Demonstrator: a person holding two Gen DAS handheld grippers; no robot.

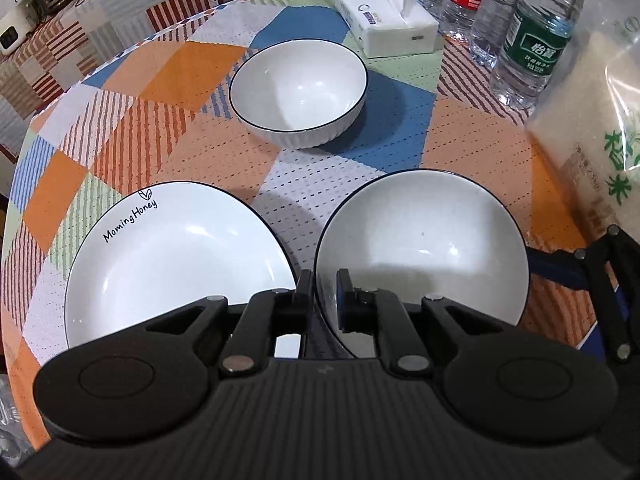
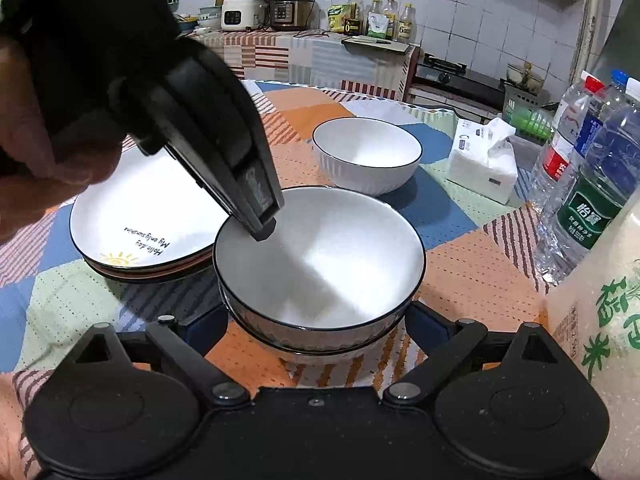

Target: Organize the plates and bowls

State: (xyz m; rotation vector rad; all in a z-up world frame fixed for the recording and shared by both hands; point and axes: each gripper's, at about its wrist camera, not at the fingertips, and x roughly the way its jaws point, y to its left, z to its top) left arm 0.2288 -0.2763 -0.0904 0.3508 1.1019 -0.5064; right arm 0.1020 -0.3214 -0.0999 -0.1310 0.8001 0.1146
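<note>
A white bowl (image 1: 420,248) with a dark rim sits near me on the patterned tablecloth. My left gripper (image 1: 323,292) is shut on its near rim, one finger inside and one outside. In the right wrist view the same bowl (image 2: 320,264) shows a second rim under it, so it looks nested in another bowl. There the left gripper (image 2: 262,232) pinches its left rim. My right gripper (image 2: 316,320) has its fingers spread wide on both sides of the bowl's base; I cannot see whether the pads press. Another bowl (image 1: 298,88) stands farther back. A stack of white plates (image 2: 148,220) lies to the left.
A tissue pack (image 1: 384,20), several water bottles (image 1: 536,40) and a bag of rice (image 1: 592,140) crowd the right side. The table's round edge (image 1: 24,184) curves on the left. A hand (image 2: 48,152) holds the left gripper. A counter with cookers (image 2: 288,8) stands behind.
</note>
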